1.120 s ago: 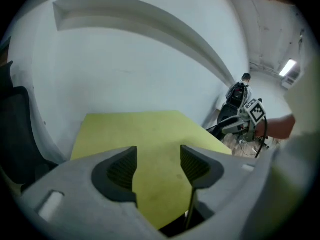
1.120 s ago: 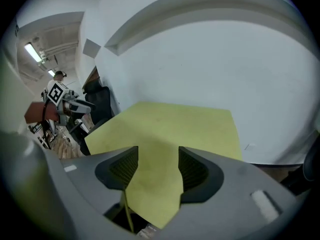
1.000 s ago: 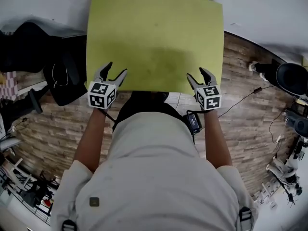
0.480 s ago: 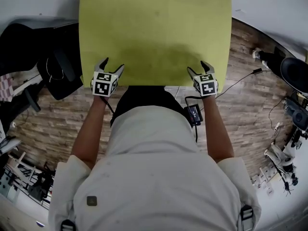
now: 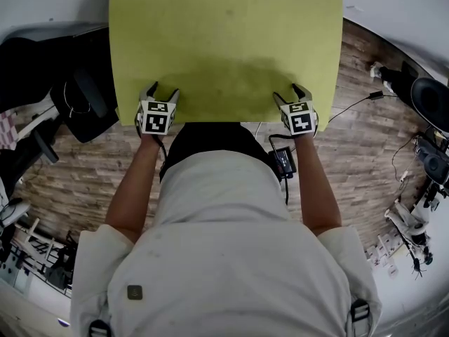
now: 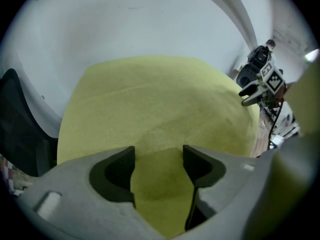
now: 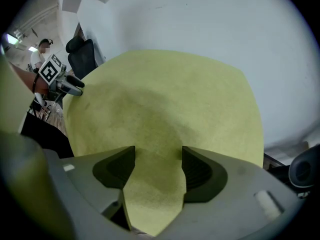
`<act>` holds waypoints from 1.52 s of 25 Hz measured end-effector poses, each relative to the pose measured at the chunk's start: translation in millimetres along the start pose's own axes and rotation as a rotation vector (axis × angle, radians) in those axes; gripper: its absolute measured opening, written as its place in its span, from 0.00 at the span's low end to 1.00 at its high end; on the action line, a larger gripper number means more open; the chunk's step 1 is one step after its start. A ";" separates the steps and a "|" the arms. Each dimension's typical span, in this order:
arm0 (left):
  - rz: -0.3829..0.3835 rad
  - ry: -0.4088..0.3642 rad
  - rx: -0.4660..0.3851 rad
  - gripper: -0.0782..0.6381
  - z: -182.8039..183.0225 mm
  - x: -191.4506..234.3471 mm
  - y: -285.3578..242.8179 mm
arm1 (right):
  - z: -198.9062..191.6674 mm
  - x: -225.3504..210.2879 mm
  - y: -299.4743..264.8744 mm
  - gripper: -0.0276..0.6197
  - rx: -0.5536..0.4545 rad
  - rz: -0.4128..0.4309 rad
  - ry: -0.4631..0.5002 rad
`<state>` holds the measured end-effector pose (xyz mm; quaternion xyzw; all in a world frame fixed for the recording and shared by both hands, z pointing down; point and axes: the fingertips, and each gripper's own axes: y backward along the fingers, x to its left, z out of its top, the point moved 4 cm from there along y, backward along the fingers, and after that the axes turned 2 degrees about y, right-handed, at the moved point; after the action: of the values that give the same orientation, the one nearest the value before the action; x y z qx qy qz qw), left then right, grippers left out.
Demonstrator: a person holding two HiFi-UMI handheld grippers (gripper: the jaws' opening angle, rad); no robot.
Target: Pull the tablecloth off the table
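Note:
A yellow-green tablecloth (image 5: 224, 41) covers the whole table in front of me. My left gripper (image 5: 163, 91) is at the cloth's near edge on the left, my right gripper (image 5: 289, 93) at the near edge on the right. In the left gripper view, the cloth (image 6: 160, 99) runs in between the jaws of the left gripper (image 6: 159, 156), which are closing; the pads stand clear of it. The right gripper view has the same picture: cloth (image 7: 165, 94) lies between the closing jaws of the right gripper (image 7: 158, 156), with gaps at both pads.
A black office chair (image 5: 77, 97) stands left of the table on the wood-pattern floor (image 5: 91, 174). Cables and a black device (image 5: 429, 104) lie at the right. A white wall (image 6: 125, 24) is behind the table. A person (image 7: 42, 54) stands far off.
Both grippers have moved forward and a little inward onto the cloth's near edge. The table fills more of the head view.

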<state>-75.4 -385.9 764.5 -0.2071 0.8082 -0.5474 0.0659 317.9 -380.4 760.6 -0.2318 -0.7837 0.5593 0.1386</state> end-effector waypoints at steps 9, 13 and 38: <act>-0.015 0.019 -0.026 0.29 11.7 6.3 -2.8 | 13.0 12.9 -4.0 0.23 -0.017 0.020 0.063; -0.052 0.032 -0.035 0.12 18.3 3.0 -5.9 | 21.1 20.7 -7.1 0.07 -0.026 0.062 0.068; -0.110 0.029 -0.570 0.11 112.8 -60.8 185.9 | 92.1 17.7 202.1 0.06 -0.555 0.092 0.132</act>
<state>-31.6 -399.3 543.4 -0.2527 0.9179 -0.3036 -0.0363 301.0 -392.1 538.8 -0.3320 -0.8848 0.3129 0.0949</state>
